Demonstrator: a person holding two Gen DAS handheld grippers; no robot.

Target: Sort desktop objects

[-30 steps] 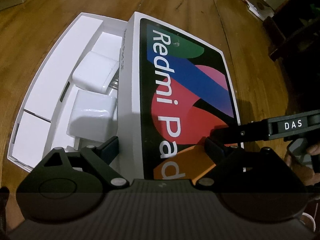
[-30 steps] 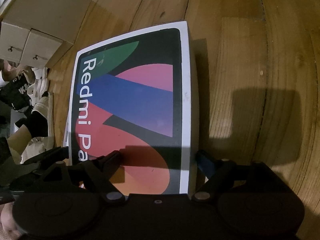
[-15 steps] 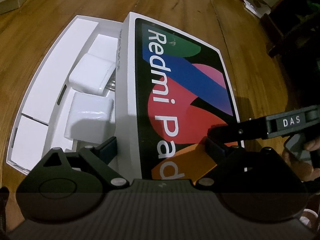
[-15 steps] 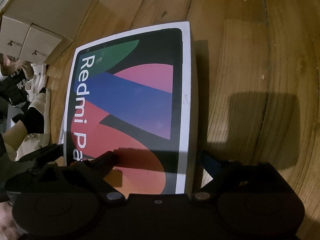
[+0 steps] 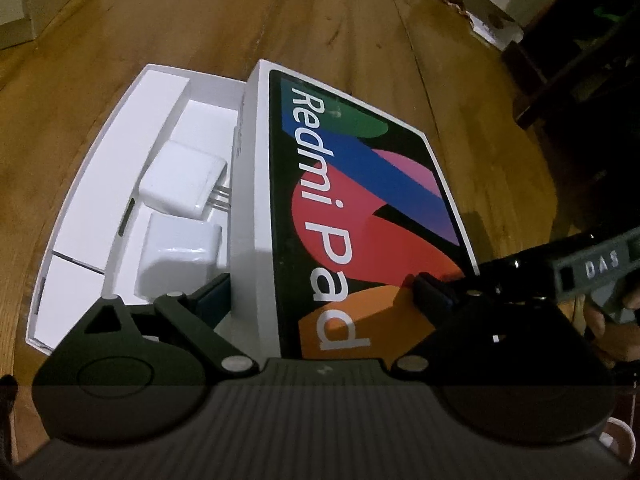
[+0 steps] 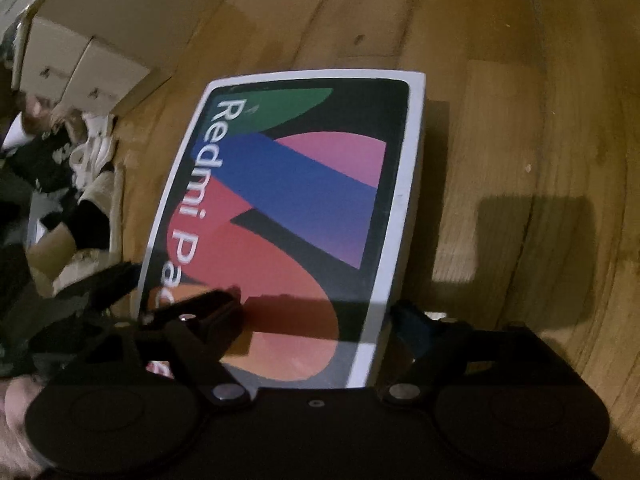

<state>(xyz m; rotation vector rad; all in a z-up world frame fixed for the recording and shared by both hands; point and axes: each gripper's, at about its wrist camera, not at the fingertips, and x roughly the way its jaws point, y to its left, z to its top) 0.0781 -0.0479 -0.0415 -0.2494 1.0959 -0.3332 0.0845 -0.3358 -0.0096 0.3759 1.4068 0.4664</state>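
A white box lid [image 5: 360, 200] printed "Redmi Pad" in bright colours lies tilted over the right part of its white base [image 5: 112, 184]. Two white chargers [image 5: 180, 188] lie in the uncovered left part of the base. My left gripper [image 5: 324, 288] straddles the lid's near end and its jaws are opening: one finger is beside the lid's left wall, the other over its orange corner. My right gripper [image 6: 312, 312] hovers over the lid [image 6: 304, 208] with its jaws closing. Its left finger is above the printed top and its right finger beside the right wall, and neither visibly presses.
Everything rests on a wooden surface [image 6: 520, 120]. Cardboard boxes [image 6: 92, 40] and shoes [image 6: 88, 152] lie at the far left of the right wrist view. Dark furniture [image 5: 580, 60] stands at the upper right of the left wrist view, where a hand [image 5: 608, 328] holds the right gripper.
The left jaws have spread wider around the lid's near end. The right gripper has pulled up and away from the lid, which now looks smaller and blurred in its view.
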